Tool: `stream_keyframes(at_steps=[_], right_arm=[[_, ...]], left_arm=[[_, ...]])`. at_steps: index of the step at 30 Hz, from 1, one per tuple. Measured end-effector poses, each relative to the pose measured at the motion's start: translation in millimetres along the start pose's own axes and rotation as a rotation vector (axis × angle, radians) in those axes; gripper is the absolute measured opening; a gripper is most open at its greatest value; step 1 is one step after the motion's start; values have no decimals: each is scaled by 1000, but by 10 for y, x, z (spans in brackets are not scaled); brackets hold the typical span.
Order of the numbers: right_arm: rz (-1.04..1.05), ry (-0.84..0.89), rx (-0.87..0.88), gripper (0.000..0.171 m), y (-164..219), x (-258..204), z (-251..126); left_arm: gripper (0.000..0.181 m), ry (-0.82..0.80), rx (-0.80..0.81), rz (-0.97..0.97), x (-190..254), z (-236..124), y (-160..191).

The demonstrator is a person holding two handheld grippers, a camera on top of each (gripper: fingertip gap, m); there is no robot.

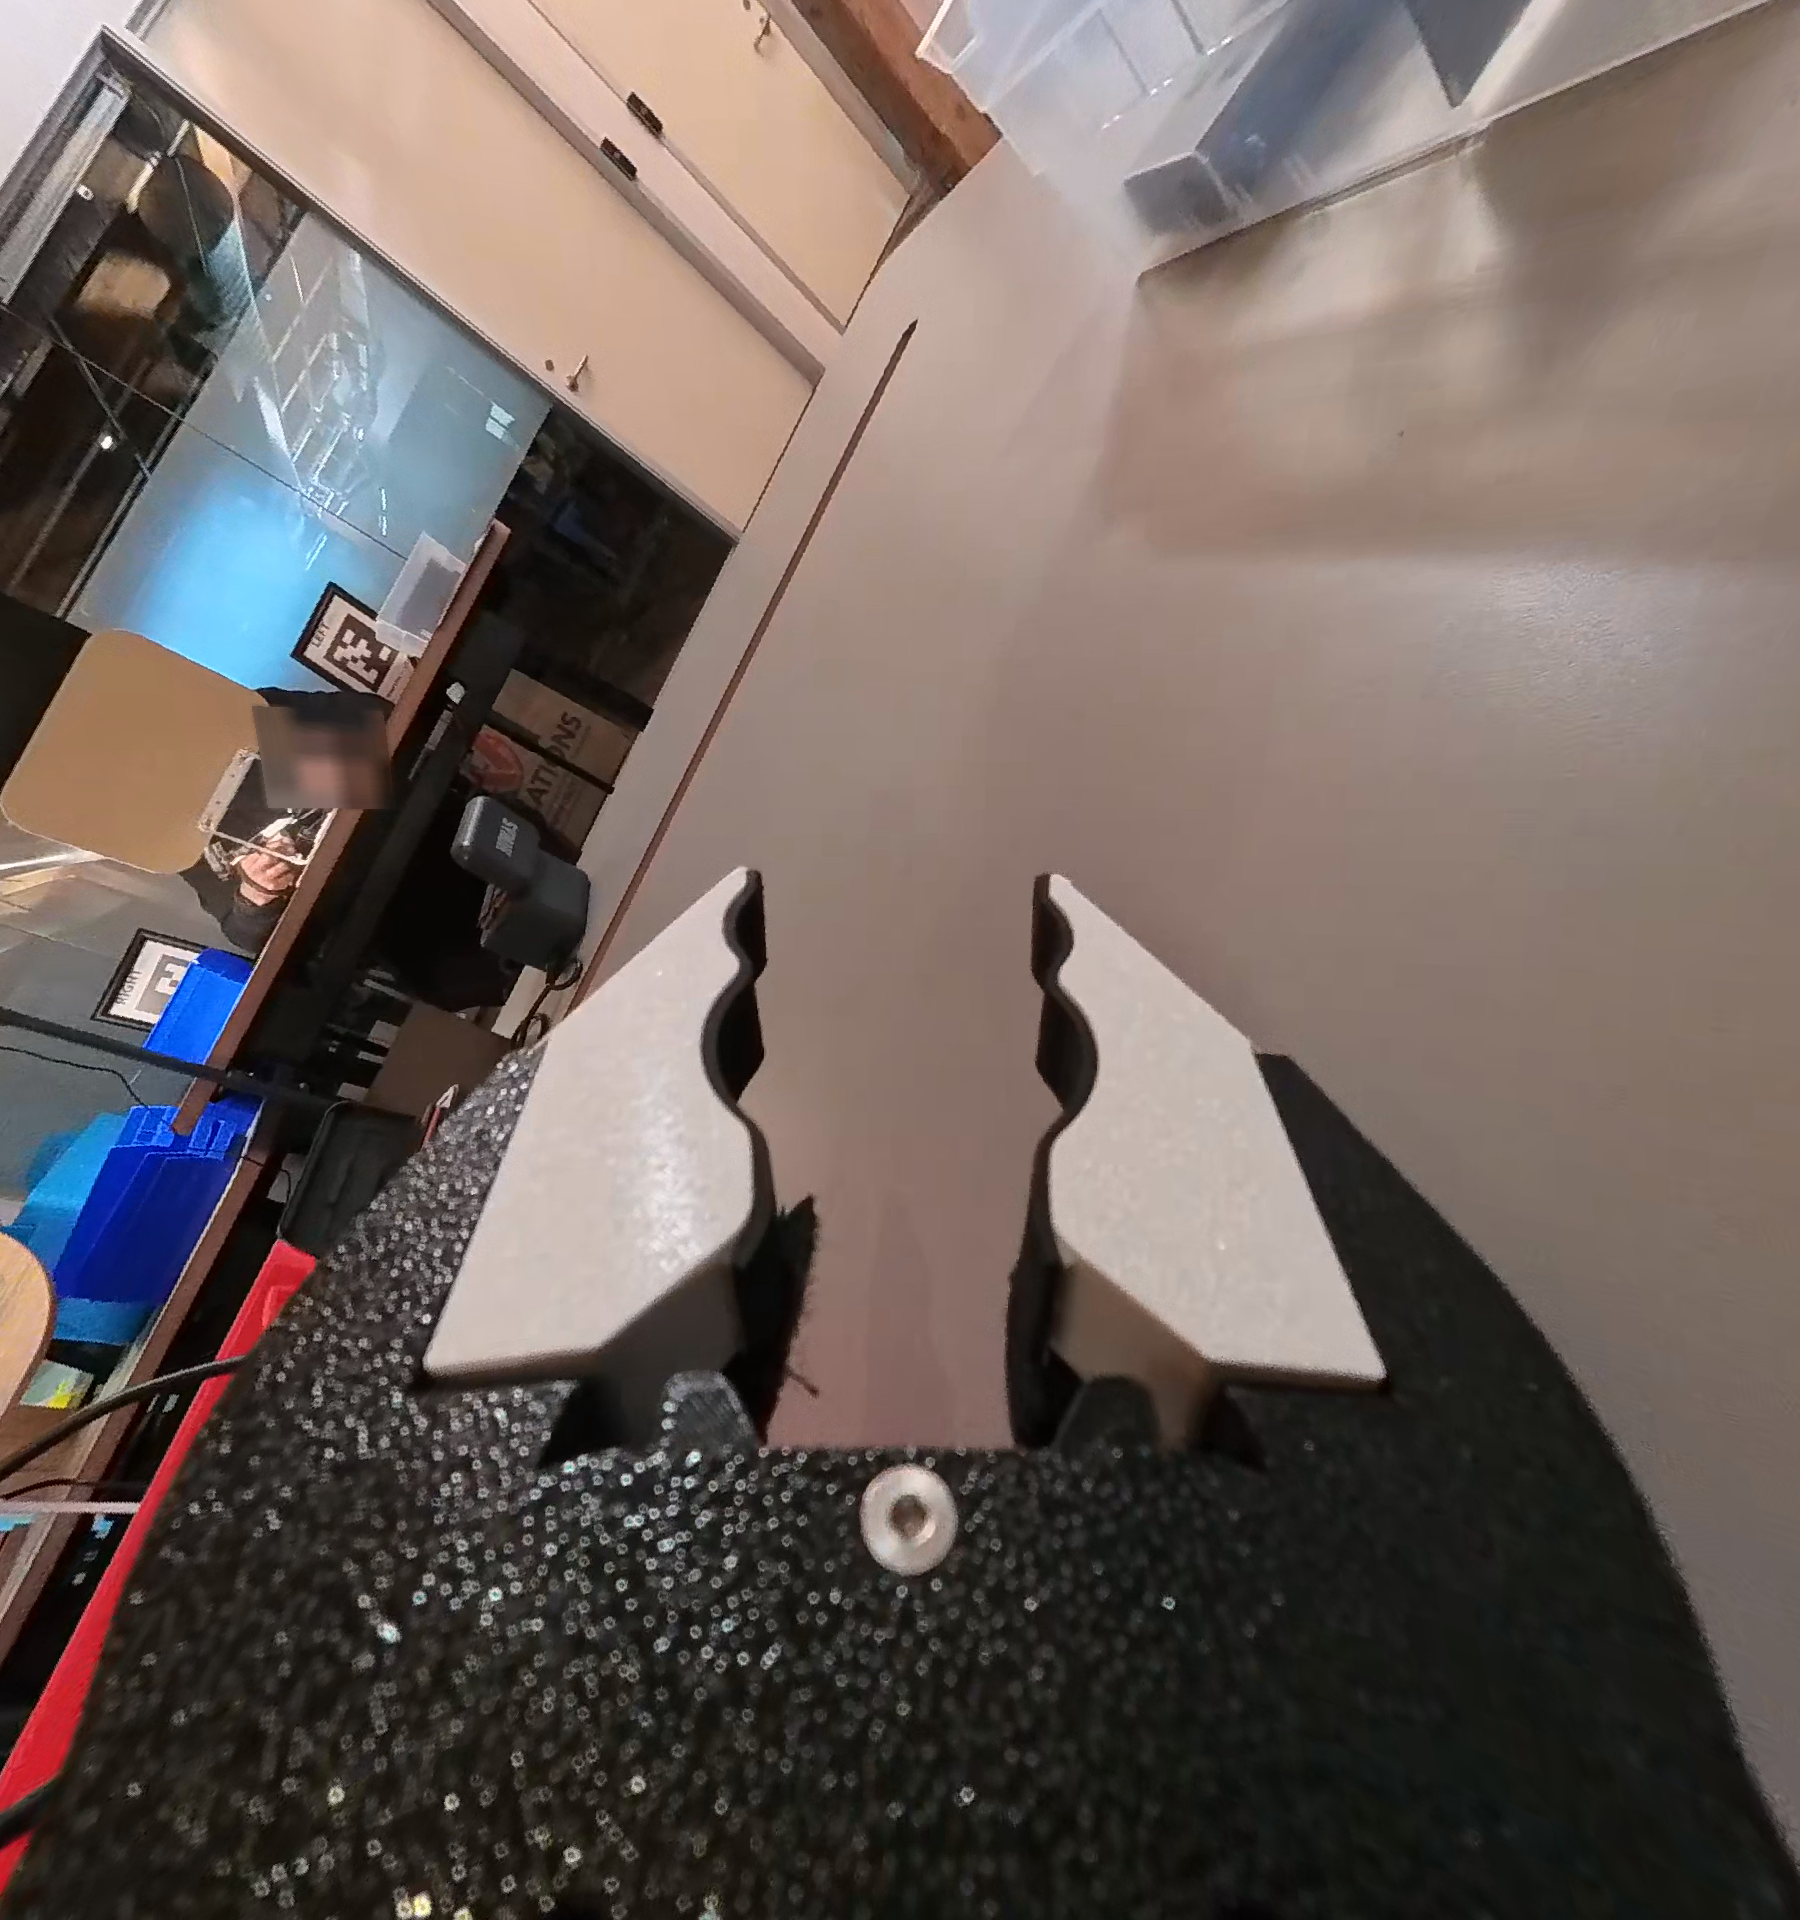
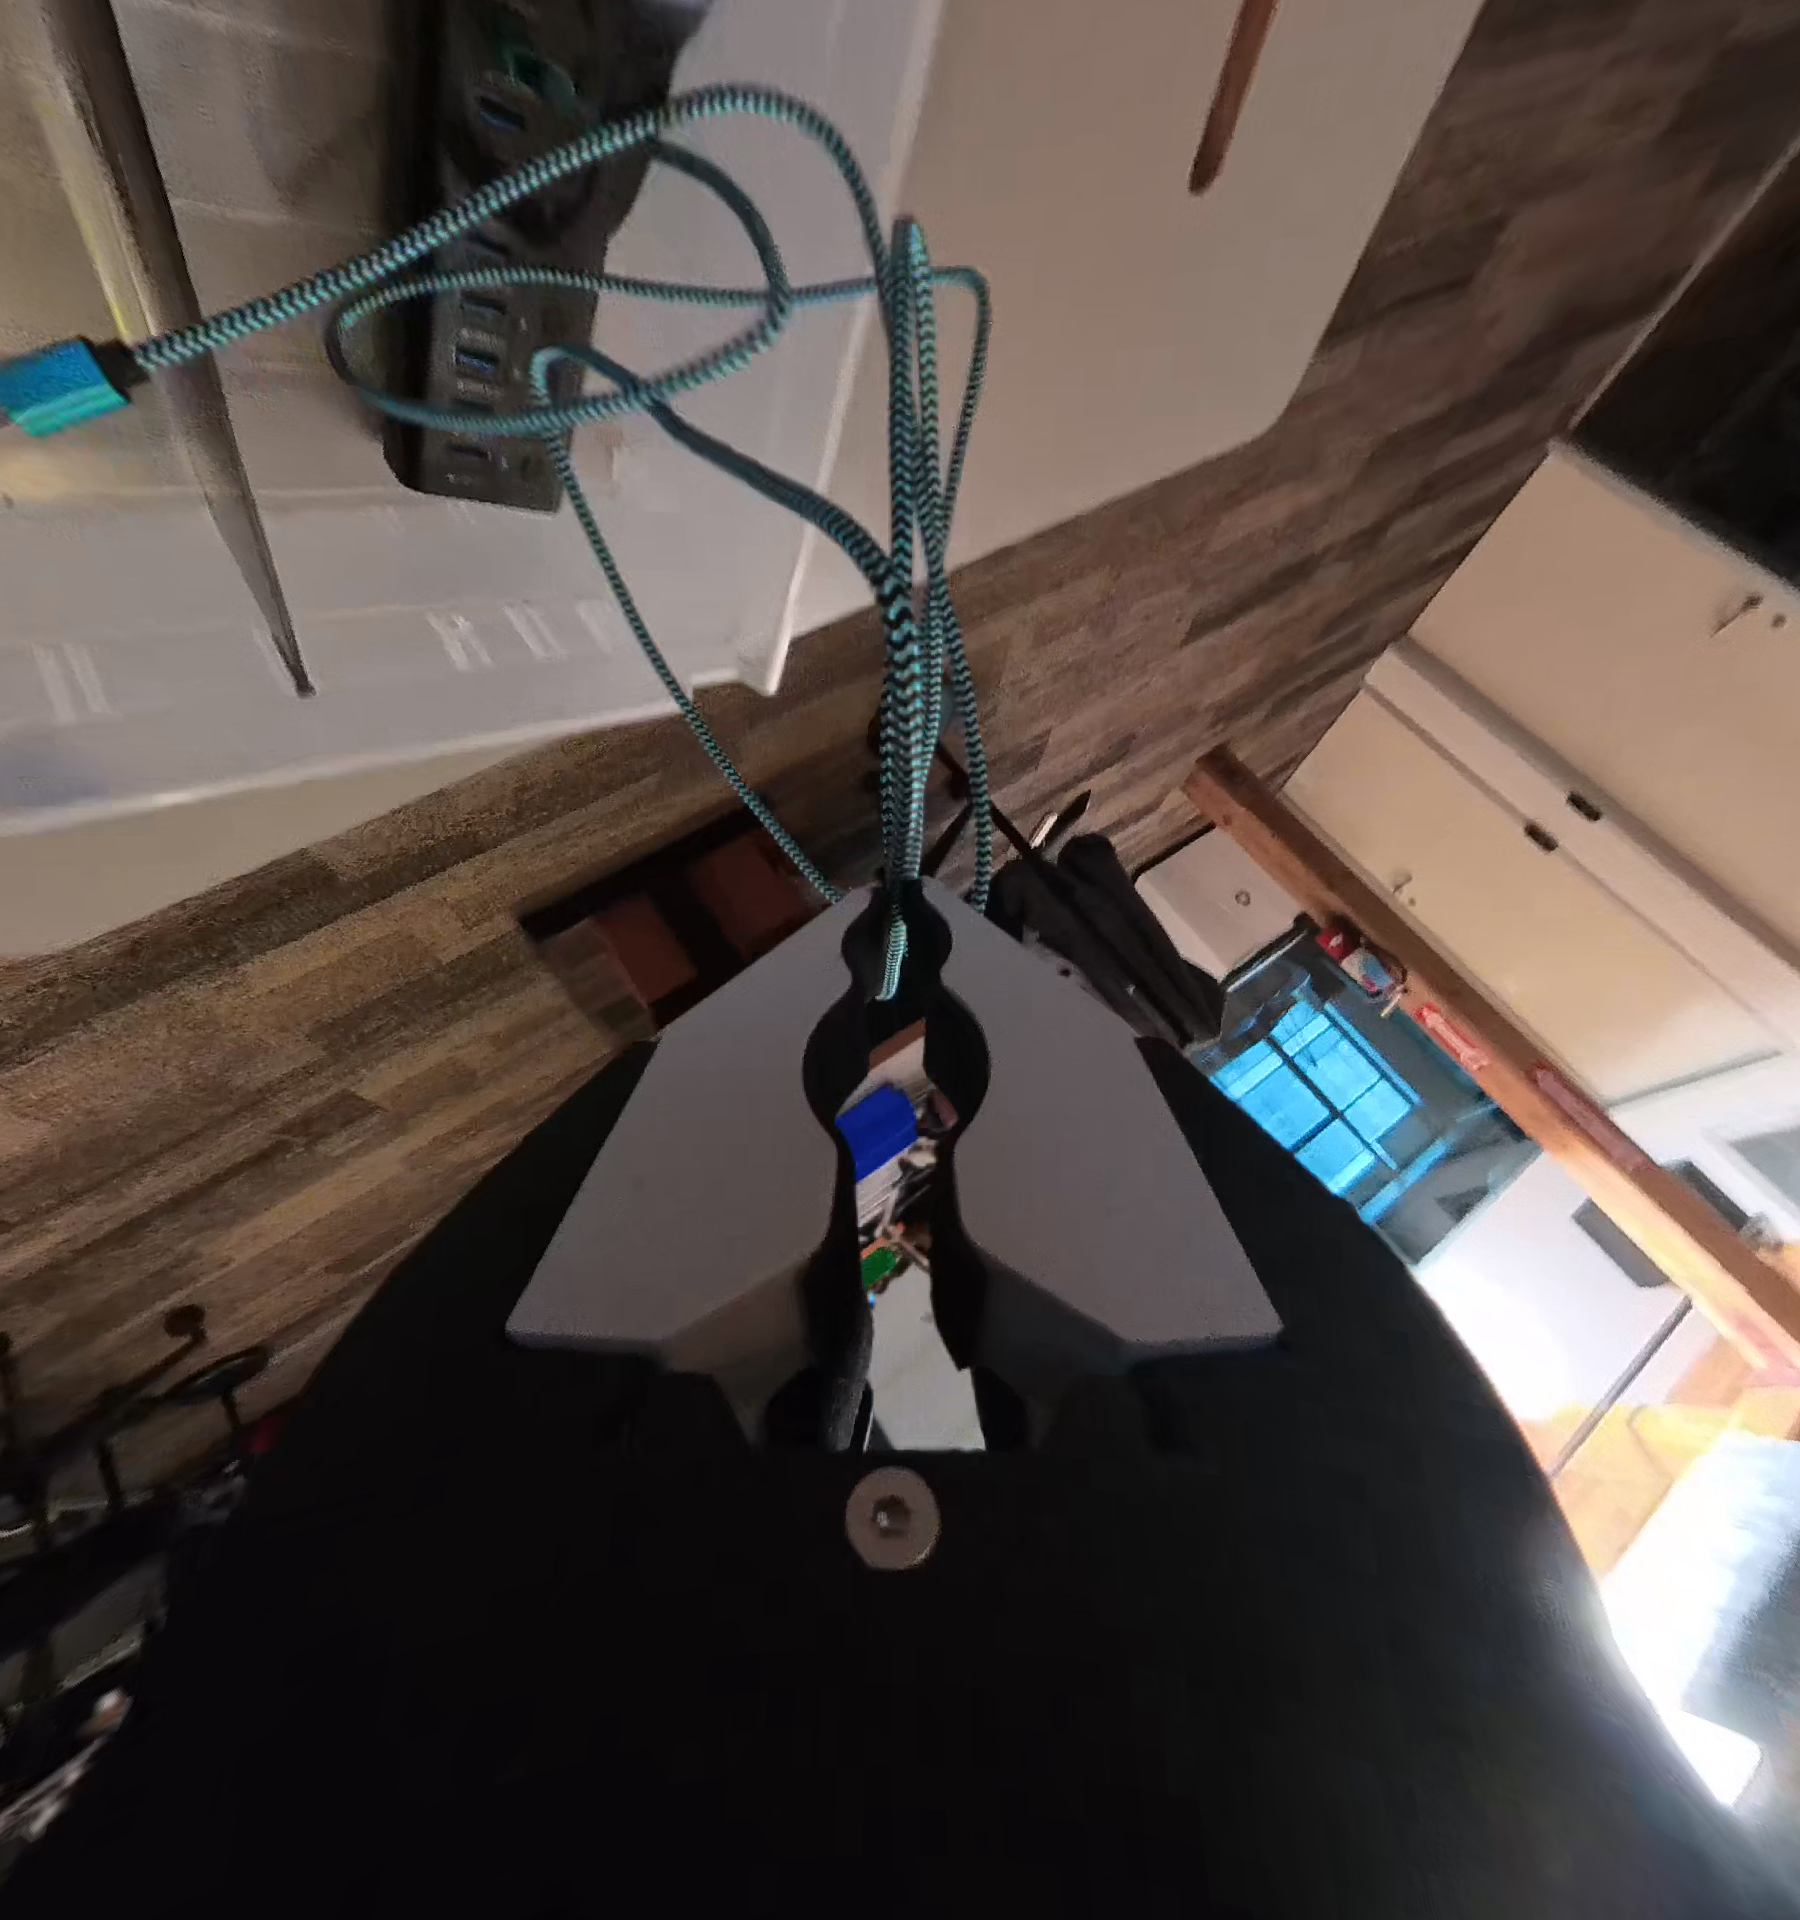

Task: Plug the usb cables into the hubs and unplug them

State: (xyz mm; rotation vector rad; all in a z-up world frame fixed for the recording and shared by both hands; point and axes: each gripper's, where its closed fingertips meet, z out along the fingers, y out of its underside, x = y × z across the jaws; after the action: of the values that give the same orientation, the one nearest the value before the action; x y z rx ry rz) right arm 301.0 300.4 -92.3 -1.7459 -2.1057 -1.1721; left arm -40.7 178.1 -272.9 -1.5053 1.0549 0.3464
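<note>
Here the right gripper has its grey fingers drawn together at the tips, pinching a bunch of teal-and-black braided USB cable that rises from the fingertips toward the top of the right wrist view. The cable spreads into several loose loops in the upper middle of the frame, and one strand runs out to the upper left, ending in a bright blue metal connector that hangs free, plugged into nothing. Behind the loops, in the upper left, a dark USB hub with a row of ports lies on a white surface, blurred. A band of wood-grain flooring crosses the middle of that frame. In the left wrist view, the left gripper stands with its fingers well apart and nothing between them, pointing over a plain beige tabletop. A clear plastic bin sits blurred at the upper right of that frame.
</note>
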Motion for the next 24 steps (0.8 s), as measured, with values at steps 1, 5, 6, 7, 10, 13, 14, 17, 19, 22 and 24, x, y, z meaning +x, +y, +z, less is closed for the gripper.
stream_keyframes(at_steps=[1,5,6,7,10,13,14,17,19,22,24], right_arm=[[-14,-8,15,1,-79,-48,92],[4,-98,144,1,-490,-300,429],[11,-118,164,1,-570,-356,513],[18,-141,182,2,-645,-419,597],[58,-228,238,2,-842,-625,830],[116,-302,256,1,-921,-786,1020],[137,-323,250,1,-915,-834,1078],[257,-408,241,1,-911,-985,1185],[342,-450,230,3,-874,-1028,1171],[560,-511,251,39,-822,-935,922],[692,-527,371,45,-866,-800,581]], left_arm=[[49,0,1,-1,-2,-1,-1],[48,6,3,3,8,-1,-5],[48,8,2,6,12,0,-6],[48,10,1,9,15,0,-4],[47,13,0,14,23,0,0],[46,18,-1,15,32,3,3],[46,18,-2,17,34,3,4],[46,18,1,21,35,0,-5],[46,17,6,20,33,-7,-16],[47,20,16,11,36,-15,-36],[47,21,16,6,33,-17,-37]])
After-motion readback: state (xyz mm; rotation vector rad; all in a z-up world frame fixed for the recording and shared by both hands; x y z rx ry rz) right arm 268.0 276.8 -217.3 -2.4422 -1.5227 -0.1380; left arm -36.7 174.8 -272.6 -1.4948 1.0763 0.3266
